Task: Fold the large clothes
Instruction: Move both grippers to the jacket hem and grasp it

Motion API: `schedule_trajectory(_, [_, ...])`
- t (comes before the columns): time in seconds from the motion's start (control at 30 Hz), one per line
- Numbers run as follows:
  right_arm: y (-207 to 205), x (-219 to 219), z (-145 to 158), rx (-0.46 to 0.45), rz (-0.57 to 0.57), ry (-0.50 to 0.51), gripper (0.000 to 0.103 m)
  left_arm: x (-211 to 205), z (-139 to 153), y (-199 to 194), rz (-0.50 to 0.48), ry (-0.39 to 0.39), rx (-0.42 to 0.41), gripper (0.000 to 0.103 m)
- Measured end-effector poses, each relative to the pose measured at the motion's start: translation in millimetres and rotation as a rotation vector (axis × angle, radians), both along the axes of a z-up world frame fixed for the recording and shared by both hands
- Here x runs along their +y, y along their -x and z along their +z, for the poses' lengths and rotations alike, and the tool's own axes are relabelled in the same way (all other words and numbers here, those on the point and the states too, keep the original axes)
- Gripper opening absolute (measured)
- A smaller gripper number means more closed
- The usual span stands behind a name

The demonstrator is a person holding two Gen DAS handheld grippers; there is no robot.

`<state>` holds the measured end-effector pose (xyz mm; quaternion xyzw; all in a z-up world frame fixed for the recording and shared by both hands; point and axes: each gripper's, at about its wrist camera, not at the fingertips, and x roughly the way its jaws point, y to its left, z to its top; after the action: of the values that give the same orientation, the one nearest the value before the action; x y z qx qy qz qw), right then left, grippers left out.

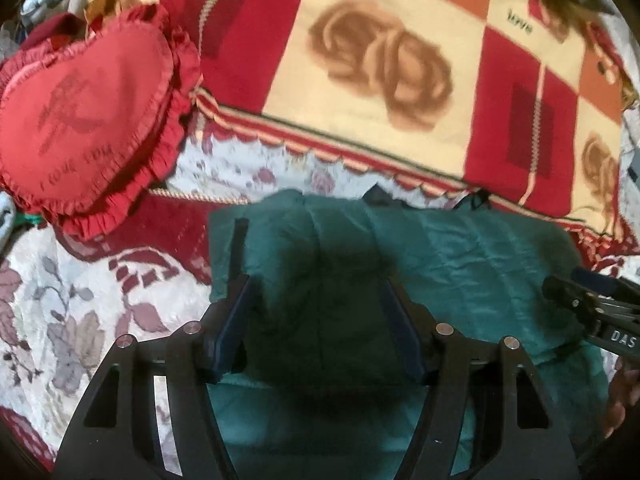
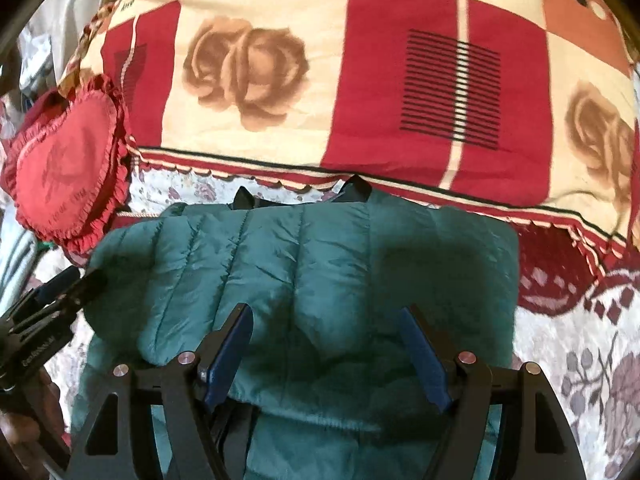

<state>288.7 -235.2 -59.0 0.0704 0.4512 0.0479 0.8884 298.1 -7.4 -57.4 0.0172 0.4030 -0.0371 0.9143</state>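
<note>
A teal quilted jacket point(image 1: 440, 248) lies folded on the bed, and also fills the middle of the right wrist view point(image 2: 320, 256). My left gripper point(image 1: 316, 284) is open and empty just above the jacket's left part. My right gripper point(image 2: 328, 316) is open and empty above the jacket's near half. The right gripper shows at the right edge of the left wrist view point(image 1: 560, 284), and the left gripper at the left edge of the right wrist view point(image 2: 80, 276).
A red heart-shaped frilled cushion point(image 1: 84, 116) lies at the left, also seen in the right wrist view point(image 2: 68, 168). A red and cream rose-patterned blanket point(image 1: 380, 60) is bunched behind the jacket. The floral bedspread point(image 1: 80, 300) lies underneath.
</note>
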Motion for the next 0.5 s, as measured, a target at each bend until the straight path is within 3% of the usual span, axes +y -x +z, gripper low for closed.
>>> schedule_trajectory(0.3, [-20.4,12.5,-47.4,0.03,0.011,0.033,0.074,0.2,-43.0,-19.2,0.007,-0.037,0.07,0.066])
schedule_trajectory(0.5, [-8.7,11.2,-24.7,0.006,0.022,0.045,0.073,1.6,-50.6,-23.3,0.011,-0.017,0.084,0.066])
